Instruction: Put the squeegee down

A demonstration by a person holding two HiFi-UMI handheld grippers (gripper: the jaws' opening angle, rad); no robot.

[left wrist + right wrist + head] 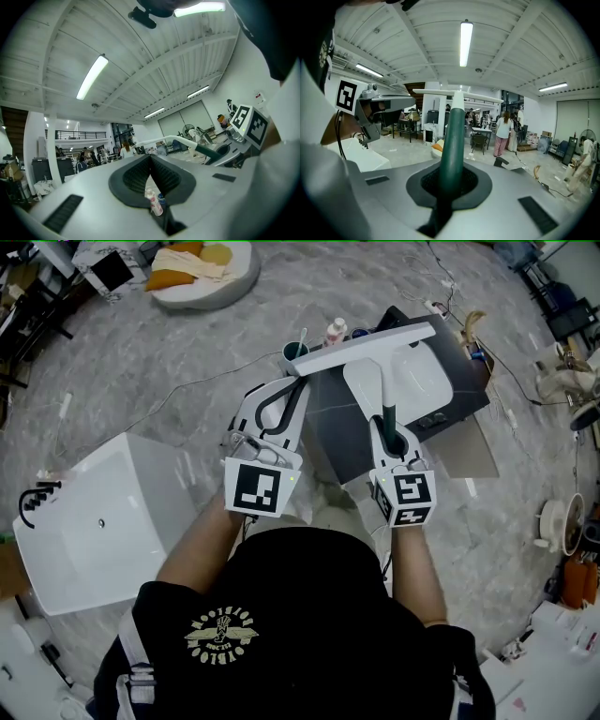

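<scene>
Undone: right tongs (389, 426) clamp white-bladed, green-handled squeegee (367, 351) over dark grey surface (469, 395). Left tongs (294, 386) closed together, empty. Lowering and release remain.

No readable word or number anywhere. Yellow emblem (221, 637) on black shirt (309, 596): curved lettering, too small to read. Left marker cube (255, 488) and right marker cube (412, 493): black-and-white square patterns only. Bottle (335, 332) label: illegible.

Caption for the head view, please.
Right gripper holds a squeegee by its handle above a dark grey box; left gripper shut, empty.
</scene>
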